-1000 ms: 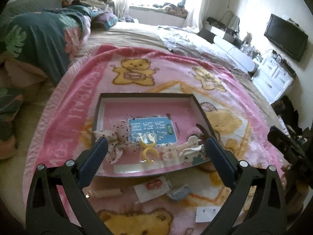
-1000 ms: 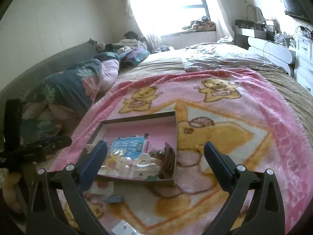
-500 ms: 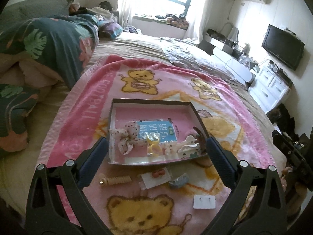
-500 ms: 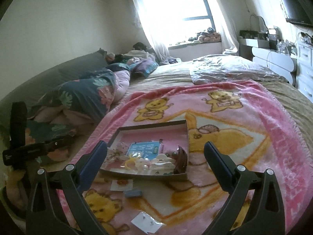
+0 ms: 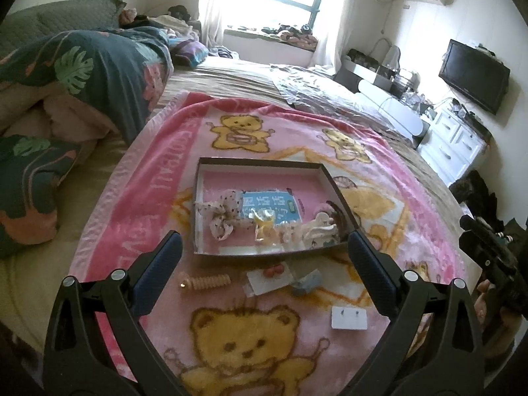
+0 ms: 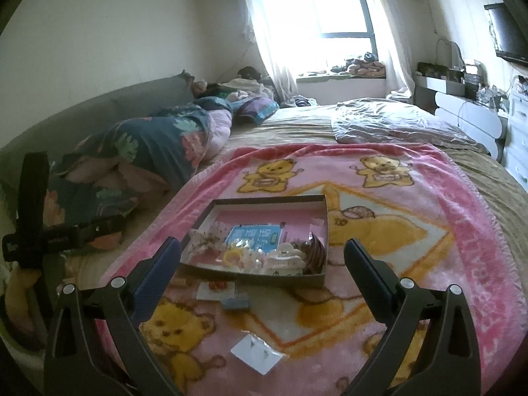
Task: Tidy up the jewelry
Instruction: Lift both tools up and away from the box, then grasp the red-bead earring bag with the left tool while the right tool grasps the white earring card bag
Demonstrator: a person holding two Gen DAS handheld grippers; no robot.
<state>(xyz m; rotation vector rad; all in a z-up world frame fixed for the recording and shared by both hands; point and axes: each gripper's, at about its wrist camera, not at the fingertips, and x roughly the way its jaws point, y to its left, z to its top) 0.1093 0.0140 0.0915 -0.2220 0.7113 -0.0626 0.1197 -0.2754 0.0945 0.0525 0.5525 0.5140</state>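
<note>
A shallow dark-walled box (image 5: 260, 165) with a pink floor lies on a pink bear blanket (image 5: 158, 178); it also shows in the right wrist view (image 6: 264, 200). Inside are a dotted bow (image 5: 221, 217), a yellow ring packet (image 5: 264, 227), white clips (image 5: 318, 227) and a brown comb (image 6: 313, 254). Outside, near the front, lie a spiral hair tie (image 5: 206, 281), a red earring packet (image 5: 269, 275), a blue clip (image 5: 308, 282) and a white earring card (image 5: 348, 318). My left gripper (image 5: 264, 257) is open and empty above them. My right gripper (image 6: 262, 260) is open and empty, further back.
A folded leaf-pattern duvet (image 5: 92, 76) and pillows lie at the left. A grey sheet (image 5: 323, 89) covers the far bed. White drawers (image 5: 455, 145) and a TV (image 5: 473, 76) stand at the right. The other gripper shows at each view's edge (image 5: 495, 257).
Both grippers have pulled back and risen from the box. The loose items in front of the box have come fully into view. Both stay open.
</note>
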